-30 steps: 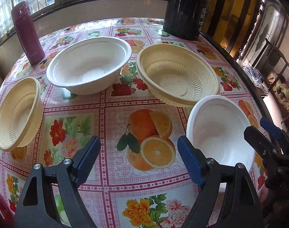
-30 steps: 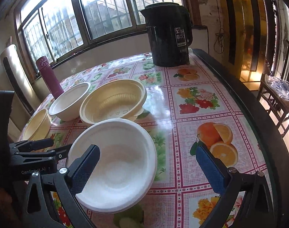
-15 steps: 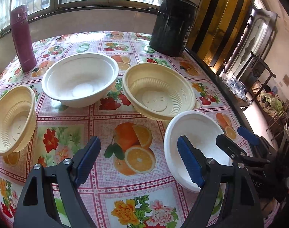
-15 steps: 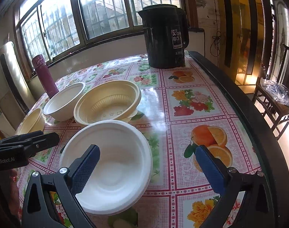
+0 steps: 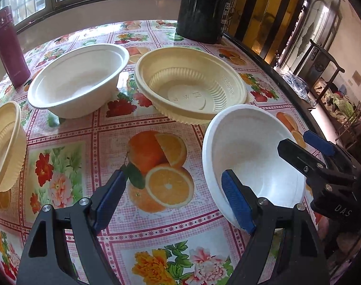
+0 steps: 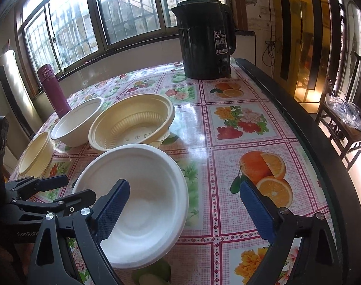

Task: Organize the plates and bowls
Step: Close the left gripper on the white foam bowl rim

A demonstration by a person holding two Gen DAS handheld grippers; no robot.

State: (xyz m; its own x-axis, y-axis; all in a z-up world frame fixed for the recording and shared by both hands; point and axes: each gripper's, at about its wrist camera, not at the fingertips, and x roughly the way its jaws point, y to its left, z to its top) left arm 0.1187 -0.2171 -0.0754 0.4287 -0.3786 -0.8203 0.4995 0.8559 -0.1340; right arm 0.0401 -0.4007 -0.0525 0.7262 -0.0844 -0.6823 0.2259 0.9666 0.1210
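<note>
Four bowls stand on a floral tablecloth. A small white bowl (image 5: 249,156) (image 6: 147,201) is nearest, between both grippers. Behind it is a large cream ribbed bowl (image 5: 190,85) (image 6: 133,123), then a large white bowl (image 5: 78,78) (image 6: 78,121), and a small cream bowl (image 5: 4,140) (image 6: 35,154) at the left. My left gripper (image 5: 175,197) is open and empty, its right finger against the small white bowl's near rim. My right gripper (image 6: 185,211) is open and empty, its left finger over that bowl's inside.
A black electric kettle (image 6: 204,40) (image 5: 204,7) stands at the table's far end. A maroon flask (image 6: 53,90) (image 5: 9,47) stands far left by the window. The table's dark edge (image 6: 299,123) runs along the right, with a wooden chair (image 6: 342,123) beyond.
Both grippers have shifted slightly closer around the small white bowl; the left view has swung right and the kettle sits nearer its centre. The bowls have not moved.
</note>
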